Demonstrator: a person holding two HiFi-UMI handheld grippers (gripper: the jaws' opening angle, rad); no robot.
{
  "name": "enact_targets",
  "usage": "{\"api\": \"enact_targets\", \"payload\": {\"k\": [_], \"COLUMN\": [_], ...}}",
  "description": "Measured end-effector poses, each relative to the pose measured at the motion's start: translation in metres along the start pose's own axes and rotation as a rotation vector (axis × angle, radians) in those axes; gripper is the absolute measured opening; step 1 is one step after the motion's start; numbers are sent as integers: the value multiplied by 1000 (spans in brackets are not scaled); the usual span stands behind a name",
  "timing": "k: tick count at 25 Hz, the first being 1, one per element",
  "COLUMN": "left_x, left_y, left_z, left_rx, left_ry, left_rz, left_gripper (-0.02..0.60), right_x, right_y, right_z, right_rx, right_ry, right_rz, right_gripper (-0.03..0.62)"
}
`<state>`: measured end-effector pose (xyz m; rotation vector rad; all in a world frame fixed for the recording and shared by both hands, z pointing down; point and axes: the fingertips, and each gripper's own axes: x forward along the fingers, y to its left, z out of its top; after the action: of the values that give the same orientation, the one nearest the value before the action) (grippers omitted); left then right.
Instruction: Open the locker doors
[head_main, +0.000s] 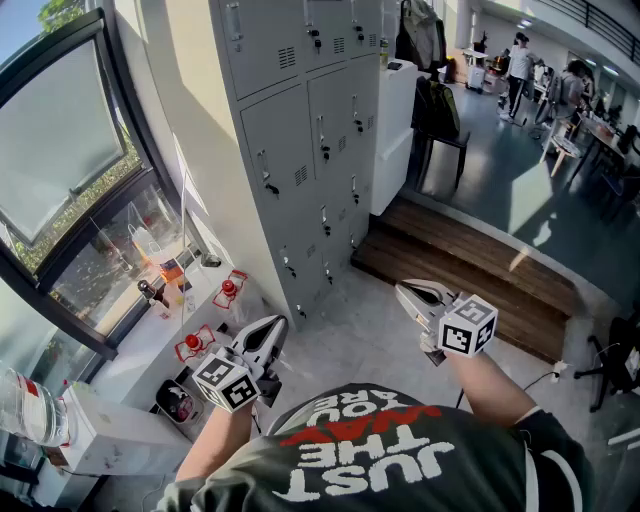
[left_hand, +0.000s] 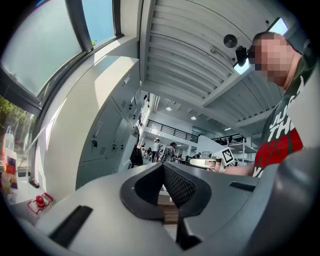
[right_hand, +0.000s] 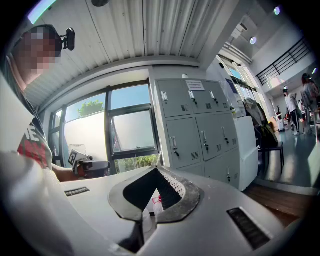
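Facing grey lockers (head_main: 300, 130), shirt (head_main: 372, 462) print "JUST THE WAY YOU ARE"

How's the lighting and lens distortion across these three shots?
Head view: sunlight bleaches the wall beside the lockers; floor glare at right. Left gripper view: fisheye curves the ceiling, corners black. Right gripper view: same curving; lockers evenly lit.

Grey metal locker (head_main: 300, 150), every door shut.
It stands upright on the floor (head_main: 350, 340) against the wall (head_main: 190, 110), beside the window. Its flat doors (head_main: 280, 150) sit in columns and stacked rows, each flush in its frame, with a small dark handle (head_main: 268, 182) and vent slots (head_main: 301, 175).
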<state>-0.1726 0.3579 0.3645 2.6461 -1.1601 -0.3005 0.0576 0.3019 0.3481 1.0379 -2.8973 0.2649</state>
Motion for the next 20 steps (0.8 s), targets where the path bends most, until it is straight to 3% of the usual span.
{"api": "enact_targets", "payload": {"k": [14, 20], "left_x": [10, 26], "left_y": [4, 1], "left_z": [4, -1], "left_rx": [12, 13], "left_ry": [4, 17], "left_rz": [-27, -22], "left_gripper": [2, 2], "right_x": [7, 0], "right_y": [-8, -27], "right_z": [1, 0], "right_rx": [-1, 47], "right_ry": [5, -12], "right_rz": [-3, -9], "right_gripper": [34, 35]}}
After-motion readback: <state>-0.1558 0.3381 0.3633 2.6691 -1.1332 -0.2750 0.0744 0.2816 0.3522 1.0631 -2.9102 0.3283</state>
